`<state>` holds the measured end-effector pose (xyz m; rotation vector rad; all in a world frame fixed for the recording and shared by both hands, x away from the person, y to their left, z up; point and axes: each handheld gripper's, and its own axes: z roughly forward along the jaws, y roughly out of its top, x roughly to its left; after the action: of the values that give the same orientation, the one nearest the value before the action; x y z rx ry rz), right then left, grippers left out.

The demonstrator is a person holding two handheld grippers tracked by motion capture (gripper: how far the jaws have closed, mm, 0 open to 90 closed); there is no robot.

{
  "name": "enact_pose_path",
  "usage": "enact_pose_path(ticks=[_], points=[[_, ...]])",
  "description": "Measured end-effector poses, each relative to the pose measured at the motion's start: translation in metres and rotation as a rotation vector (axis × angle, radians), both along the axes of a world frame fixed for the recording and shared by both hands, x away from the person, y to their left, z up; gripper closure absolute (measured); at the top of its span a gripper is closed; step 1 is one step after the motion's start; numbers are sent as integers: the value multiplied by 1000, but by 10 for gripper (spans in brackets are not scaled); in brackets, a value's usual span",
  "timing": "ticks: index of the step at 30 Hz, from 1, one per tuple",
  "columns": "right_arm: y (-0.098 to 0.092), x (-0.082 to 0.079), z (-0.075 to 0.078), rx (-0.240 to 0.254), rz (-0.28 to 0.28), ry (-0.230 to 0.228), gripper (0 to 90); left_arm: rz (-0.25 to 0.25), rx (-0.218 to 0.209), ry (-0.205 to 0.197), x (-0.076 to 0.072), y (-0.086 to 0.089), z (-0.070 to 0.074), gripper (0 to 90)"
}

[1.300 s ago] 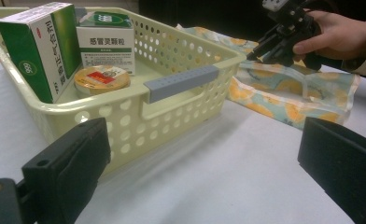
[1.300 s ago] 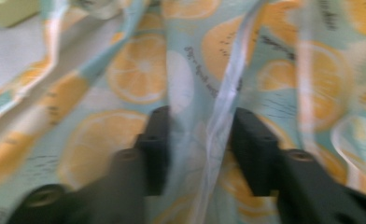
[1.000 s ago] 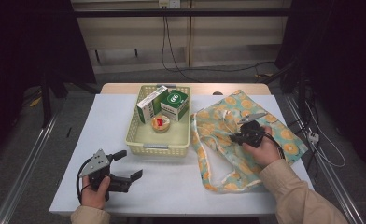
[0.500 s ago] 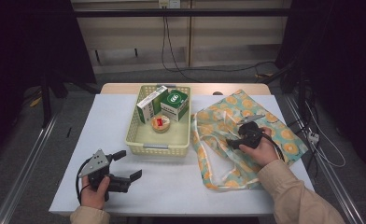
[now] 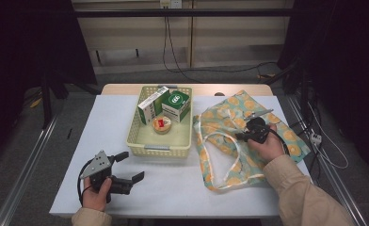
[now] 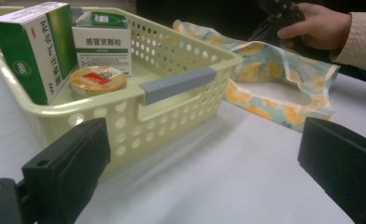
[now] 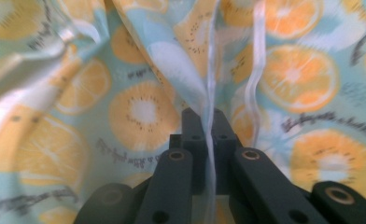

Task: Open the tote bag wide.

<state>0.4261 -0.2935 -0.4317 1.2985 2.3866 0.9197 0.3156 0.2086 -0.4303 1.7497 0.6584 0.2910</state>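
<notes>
Orange-print cloth bag (image 5: 234, 141): spread flat on table (image 5: 173, 193), right of basket (image 5: 159, 149). Soft, light, floppy, likely to sag; best taken by white strap (image 7: 211, 70). Right gripper (image 7: 208, 119) just closed, strap pinched between jaws. Left gripper (image 5: 126, 167) wide open, empty.

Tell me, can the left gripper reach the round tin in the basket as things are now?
Probably yes. The left gripper is open and holds nothing, the basket has no lid, and the round tin lies uncovered beside the green boxes. Only the near wall stands between, so it must go over it.
</notes>
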Motion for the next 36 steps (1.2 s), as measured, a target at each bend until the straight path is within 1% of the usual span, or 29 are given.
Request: enact_pose_path(ticks=[1, 4, 6, 8, 10, 13, 15, 16, 17, 18, 21, 23, 26, 30, 34, 35, 36], points=[[-1, -1, 5, 6, 2, -5, 889, -2, -7, 3, 0, -2, 1, 22], [1, -4, 14, 29, 21, -6, 897, -17, -7, 10, 0, -9, 4, 23], [5, -9, 16, 42, 45, 9, 897, -32, -9, 11, 0, -17, 7, 24], [12, -14, 16, 34, 78, 11, 898, -53, -11, 13, 0, -26, 10, 25], [19, -21, 15, 39, 94, 16, 898, -73, -7, 12, 1, -37, 12, 26], [28, -31, 15, 42, 136, 16, 898, -98, -4, 29, 1, -57, 16, 29], [33, -35, 14, 62, 149, 28, 898, -125, 4, 32, 1, -71, 18, 29], [35, -37, 13, 70, 157, 30, 898, -136, -1, 37, 1, -78, 18, 29], [37, -39, 12, 72, 165, 37, 898, -155, 0, 41, 1, -85, 19, 29], [40, -41, 11, 73, 175, 39, 898, -163, 5, 42, 1, -92, 19, 29], [46, -45, 7, 77, 187, 44, 898, -190, 20, 53, 4, -110, 17, 36], [49, -46, 6, 70, 194, 40, 898, -203, 28, 60, 7, -122, 16, 44], [50, -46, 4, 68, 193, 43, 898, -222, 42, 55, 11, -140, 14, 54], [51, -45, 3, 67, 190, 41, 898, -252, 45, 47, 18, -163, 15, 73], [50, -45, 3, 68, 187, 46, 898, -276, 66, 38, 25, -185, 16, 87], [51, -45, 3, 69, 185, 47, 898, -285, 81, 31, 27, -191, 16, 90], [51, -45, 2, 67, 185, 49, 898, -293, 86, 30, 29, -196, 15, 91]])
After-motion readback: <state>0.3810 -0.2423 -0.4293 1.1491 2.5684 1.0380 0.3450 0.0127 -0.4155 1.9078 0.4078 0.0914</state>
